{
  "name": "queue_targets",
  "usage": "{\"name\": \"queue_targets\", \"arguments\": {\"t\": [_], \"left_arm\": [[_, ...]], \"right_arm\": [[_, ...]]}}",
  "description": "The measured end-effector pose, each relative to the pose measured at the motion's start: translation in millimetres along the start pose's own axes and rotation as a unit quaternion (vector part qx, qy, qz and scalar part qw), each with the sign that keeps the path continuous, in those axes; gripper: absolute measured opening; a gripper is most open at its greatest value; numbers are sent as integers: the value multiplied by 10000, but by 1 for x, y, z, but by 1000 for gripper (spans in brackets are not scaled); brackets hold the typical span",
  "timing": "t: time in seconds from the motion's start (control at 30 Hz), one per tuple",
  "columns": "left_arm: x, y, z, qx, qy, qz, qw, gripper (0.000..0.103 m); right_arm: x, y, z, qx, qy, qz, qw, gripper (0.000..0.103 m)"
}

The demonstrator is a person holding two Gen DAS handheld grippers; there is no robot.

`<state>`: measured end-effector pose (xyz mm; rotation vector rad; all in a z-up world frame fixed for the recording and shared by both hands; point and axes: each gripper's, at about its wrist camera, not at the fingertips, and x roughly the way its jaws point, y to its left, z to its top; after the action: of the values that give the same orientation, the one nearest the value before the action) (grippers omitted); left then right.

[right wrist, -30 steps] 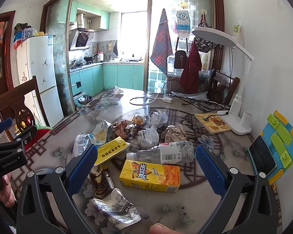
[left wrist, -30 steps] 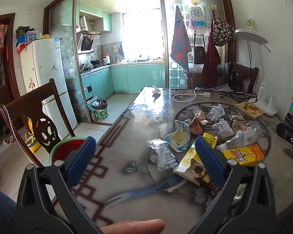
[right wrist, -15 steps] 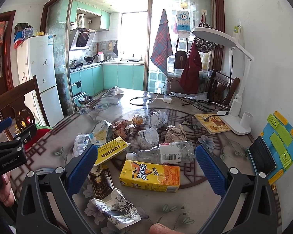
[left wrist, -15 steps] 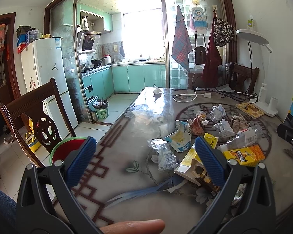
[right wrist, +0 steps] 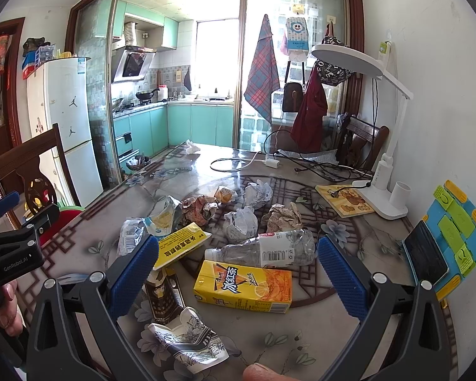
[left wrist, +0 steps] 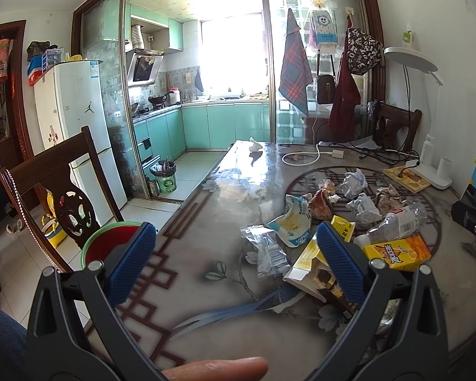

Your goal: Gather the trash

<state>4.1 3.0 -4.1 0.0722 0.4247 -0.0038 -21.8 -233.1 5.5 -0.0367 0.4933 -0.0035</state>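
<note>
Yellow juice box [right wrist: 242, 286] lies on the tabletop [right wrist: 333, 327] between the right hand-held gripper's [right wrist: 236, 270] spread, empty fingers; left hand-held gripper [left wrist: 234, 262] gapes too.

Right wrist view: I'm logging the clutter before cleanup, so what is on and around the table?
juice carton: 1, yellow-orange, near table centre
plastic bottle: 1, clear, lying behind carton
crumpled wrappers: several, white and brown, mid-table
yellow packet: 1, left of bottle
desk lamp: 1, white, right edge
basin: 1, red with green rim, beside table
left tool: open, empty
right tool: open, empty
</note>
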Motion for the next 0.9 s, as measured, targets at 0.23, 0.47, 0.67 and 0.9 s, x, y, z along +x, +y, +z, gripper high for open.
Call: {"name": "queue_targets", "arguments": {"t": [0.23, 0.47, 0.67, 0.9], "left_arm": [[0, 0, 0, -2, 2, 2, 10000, 100], [0, -1, 0, -4, 1, 6, 10000, 100], [0, 0, 0, -8, 6, 2, 10000, 100], [1, -2, -1, -1, 37, -26, 10000, 100]], "right_arm": [[0, -1, 0, 0, 3, -3, 10000, 97], [0, 0, 0, -3, 6, 0, 10000, 97], [-1, 0, 0, -9, 4, -4, 10000, 97], [-2, 0, 1, -2, 14, -1, 10000, 97]]}}
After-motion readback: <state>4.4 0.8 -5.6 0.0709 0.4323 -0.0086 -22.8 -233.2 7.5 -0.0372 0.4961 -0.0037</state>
